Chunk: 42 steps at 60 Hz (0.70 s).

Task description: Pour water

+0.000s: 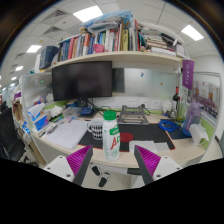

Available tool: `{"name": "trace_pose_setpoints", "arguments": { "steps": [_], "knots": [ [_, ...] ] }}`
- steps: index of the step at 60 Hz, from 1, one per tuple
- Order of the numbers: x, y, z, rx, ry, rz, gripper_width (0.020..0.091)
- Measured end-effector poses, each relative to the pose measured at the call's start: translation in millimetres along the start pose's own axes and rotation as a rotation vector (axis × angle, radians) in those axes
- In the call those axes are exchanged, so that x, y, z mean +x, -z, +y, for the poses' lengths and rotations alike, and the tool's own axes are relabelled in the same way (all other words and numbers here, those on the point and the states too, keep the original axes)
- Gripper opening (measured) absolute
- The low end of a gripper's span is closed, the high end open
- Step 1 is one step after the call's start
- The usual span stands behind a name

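White bottle [111, 136], green cap, red label

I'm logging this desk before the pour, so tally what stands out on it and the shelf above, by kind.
Bottle with green cap, just ahead of the open tongs: 1
Dark monitor: 1
Row of books on the shelf: 1
Wire tray: 1
Total: 4

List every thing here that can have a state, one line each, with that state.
gripper: open, fingers apart with nothing between them
bottle: upright on the desk just ahead of the fingers, green cap on, not held
monitor: screen dark
bookshelf: loaded with a row of books
desk: cluttered with papers and small items
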<state>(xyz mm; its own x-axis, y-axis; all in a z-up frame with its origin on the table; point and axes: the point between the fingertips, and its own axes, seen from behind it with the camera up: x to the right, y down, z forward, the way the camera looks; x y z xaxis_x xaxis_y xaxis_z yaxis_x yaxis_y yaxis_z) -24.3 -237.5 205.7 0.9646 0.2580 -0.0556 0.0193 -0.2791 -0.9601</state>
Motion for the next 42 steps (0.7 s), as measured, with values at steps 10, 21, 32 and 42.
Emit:
{"name": "trace_pose_setpoints", "arguments": {
  "steps": [10, 21, 32, 42],
  "knots": [
    [-17.7, -72.0, 63.7, -0.003, 0.003, 0.014, 0.0855],
    [-8.5, -124.4, 46.7, 0.055, 0.029, 0.071, 0.0854],
    [-5.9, -151.7, 39.5, 0.1, 0.012, 0.114, 0.0811],
    [-5.6, -170.8, 51.6, 0.097, 0.01, 0.122, 0.0573]
  ]
}}
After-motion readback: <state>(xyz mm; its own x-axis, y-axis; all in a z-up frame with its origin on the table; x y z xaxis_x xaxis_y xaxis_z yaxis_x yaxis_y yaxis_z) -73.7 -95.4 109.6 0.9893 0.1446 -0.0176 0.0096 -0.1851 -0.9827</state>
